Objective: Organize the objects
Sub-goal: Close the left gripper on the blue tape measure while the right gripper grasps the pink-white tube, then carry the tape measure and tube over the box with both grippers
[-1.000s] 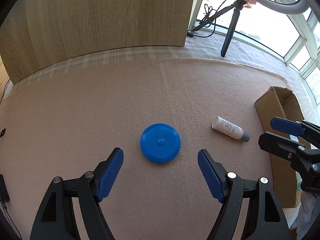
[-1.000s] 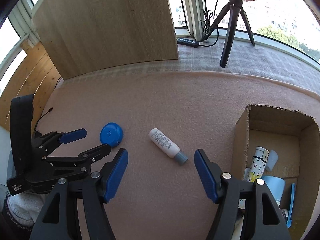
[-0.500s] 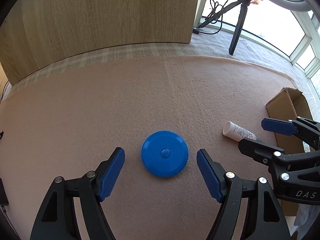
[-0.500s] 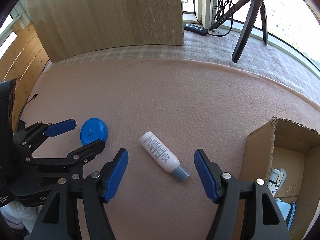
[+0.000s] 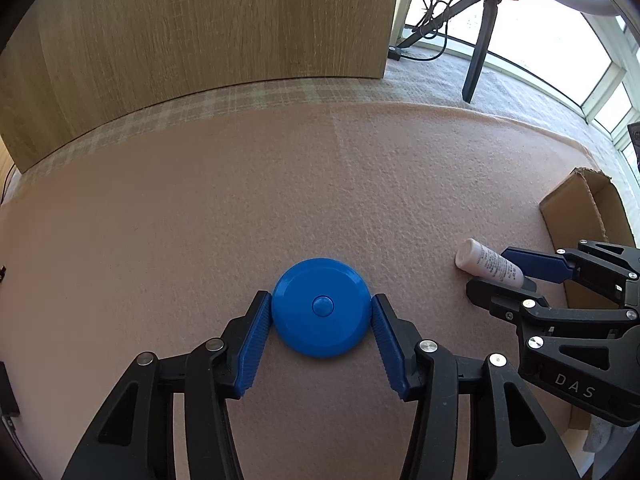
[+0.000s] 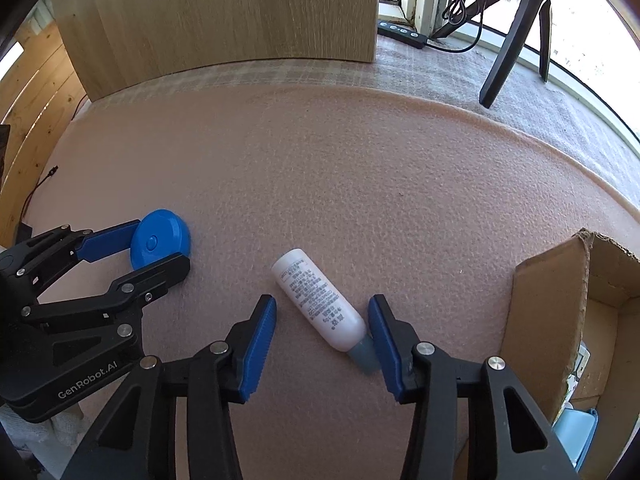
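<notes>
**Both tongs closing in on the pink mat**

Your left tongs [image 5: 322,318] have just been closing, and their blue pads now sit against both sides of the blue disc [image 5: 321,307], so they are grasping it where it lies flat on the mat. Your right tongs [image 6: 322,330] have also just been closing: the white bottle [image 6: 320,300] lies slantwise between the pads, the right pad touches its grey cap end, the left pad stands clear of it, so that grip is not clenched yet.

You can see the disc is round, low and glossy blue, with a small raised button at its middle. The bottle is a slim white tube with small grey print along its side and a grey cap; its flat end points away from you and to the left.

Both things lie on a pink felt mat [image 6: 360,168], which covers a pale checked carpet [image 5: 240,92]. Behind it stands a wooden panel [image 5: 200,28], and further right a black tripod [image 6: 516,28] by the bright windows, with a black power strip [image 6: 400,34] and cable at its foot.

To your right an open cardboard box [image 6: 548,320] stands near the bottle, its near wall upright; a pale blue thing shows inside at the bottom. Between the disc and the bottle, and from there to the mat's far edge, the mat is bare.
</notes>
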The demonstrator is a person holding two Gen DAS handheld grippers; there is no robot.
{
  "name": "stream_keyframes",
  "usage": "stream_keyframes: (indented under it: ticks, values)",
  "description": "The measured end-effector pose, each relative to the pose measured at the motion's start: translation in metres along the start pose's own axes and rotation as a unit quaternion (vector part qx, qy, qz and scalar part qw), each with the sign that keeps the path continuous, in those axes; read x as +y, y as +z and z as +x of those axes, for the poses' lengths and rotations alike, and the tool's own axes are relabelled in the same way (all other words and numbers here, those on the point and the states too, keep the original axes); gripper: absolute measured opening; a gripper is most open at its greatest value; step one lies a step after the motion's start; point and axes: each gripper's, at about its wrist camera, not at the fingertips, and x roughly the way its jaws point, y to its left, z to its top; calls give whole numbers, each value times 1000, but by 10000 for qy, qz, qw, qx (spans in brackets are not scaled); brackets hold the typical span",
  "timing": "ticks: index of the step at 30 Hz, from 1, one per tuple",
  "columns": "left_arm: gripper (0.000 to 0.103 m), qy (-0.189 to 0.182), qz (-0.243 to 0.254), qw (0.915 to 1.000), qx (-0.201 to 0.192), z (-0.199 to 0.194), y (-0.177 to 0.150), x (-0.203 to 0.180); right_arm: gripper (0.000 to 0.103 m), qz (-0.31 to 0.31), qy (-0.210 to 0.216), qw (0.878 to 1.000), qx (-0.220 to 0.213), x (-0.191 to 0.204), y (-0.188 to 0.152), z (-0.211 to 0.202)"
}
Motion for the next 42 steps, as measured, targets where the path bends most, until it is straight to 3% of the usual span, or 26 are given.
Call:
stream_keyframes:
  ticks: [2,4,12,22,33,42]
  values:
    - [54,3,-21,10000,-8,-1,-1,1,25,1,-51,10000,-16,0,0,-1]
    - [54,5,-18,10000,-14,-2,-1,2,19,38,-41,10000,-40,-2,0,-1]
    - [54,-75,-138,9999,-62,-10,-10,8,19,167,115,9996,-179,-4,-10,-6]
    - [54,-120,71,9990,-417,-52,-23,-7,18,194,215,9966,-768,-3,-46,-52]
    - [54,-548,552,9928,-910,-101,-21,-73,18,639,-3,9859,-1547,-47,-101,-133]
    - [54,-943,1094,9849,-958,-102,-12,-151,18,1126,-391,9788,-1664,-100,-150,-168]
